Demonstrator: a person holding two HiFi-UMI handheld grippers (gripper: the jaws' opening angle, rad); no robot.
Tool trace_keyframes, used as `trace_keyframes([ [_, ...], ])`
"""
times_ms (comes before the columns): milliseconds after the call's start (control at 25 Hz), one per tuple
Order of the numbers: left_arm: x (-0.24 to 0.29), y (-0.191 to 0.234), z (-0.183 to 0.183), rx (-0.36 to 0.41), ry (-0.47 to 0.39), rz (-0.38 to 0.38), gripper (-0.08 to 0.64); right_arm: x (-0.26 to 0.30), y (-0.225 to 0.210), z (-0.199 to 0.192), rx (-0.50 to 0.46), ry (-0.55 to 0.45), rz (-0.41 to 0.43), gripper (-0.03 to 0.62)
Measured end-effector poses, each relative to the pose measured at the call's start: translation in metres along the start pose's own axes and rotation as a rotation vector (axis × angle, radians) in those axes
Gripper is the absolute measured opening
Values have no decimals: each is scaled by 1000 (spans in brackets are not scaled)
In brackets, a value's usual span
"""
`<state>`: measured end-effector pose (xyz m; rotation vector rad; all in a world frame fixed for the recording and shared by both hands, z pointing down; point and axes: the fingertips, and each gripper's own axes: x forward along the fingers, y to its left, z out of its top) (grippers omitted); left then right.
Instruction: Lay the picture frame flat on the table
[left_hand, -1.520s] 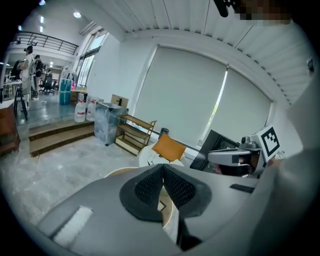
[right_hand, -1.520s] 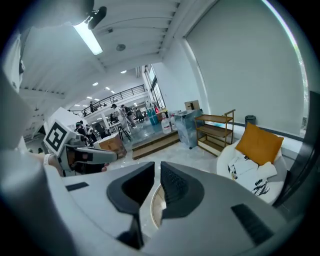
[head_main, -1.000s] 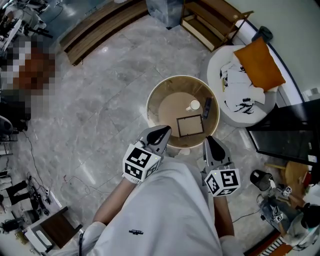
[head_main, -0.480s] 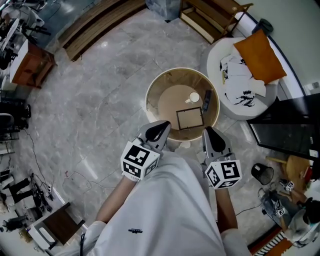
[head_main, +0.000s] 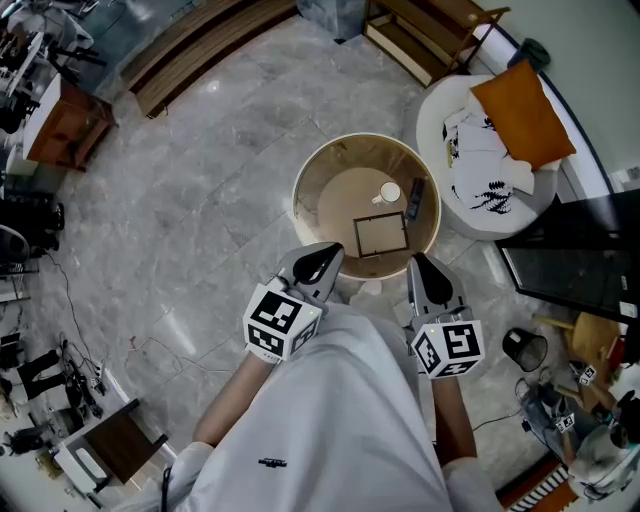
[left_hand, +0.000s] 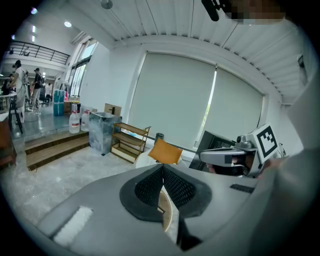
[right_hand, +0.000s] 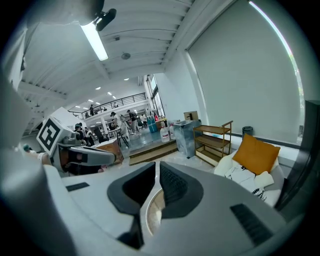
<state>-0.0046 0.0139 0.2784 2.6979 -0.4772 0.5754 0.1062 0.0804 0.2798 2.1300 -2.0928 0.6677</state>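
Note:
The picture frame, a dark-edged rectangle, looks to lie flat on the near part of the round tan table. A white cup and a dark slim device sit behind it. My left gripper hovers at the table's near-left rim, shut and empty. My right gripper hangs just off the near-right rim, its jaws together with nothing between them. In the left gripper view the pads of the left gripper meet. The right gripper view shows the right gripper closed over a sliver of the table.
A white seat with an orange cushion stands right of the table. A wooden shelf is behind it, a black screen to the right and wooden steps at the back left. Cables lie on the marble floor.
The table and frame have slid a little up in the head view as the head shifted. Both grippers stay shut in about the same place.

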Motion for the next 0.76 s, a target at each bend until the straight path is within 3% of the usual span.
trace_keyframes([
  [760,3,0,-5,-8,9,-11,5,3,-4,-6,22,7,-20,25],
])
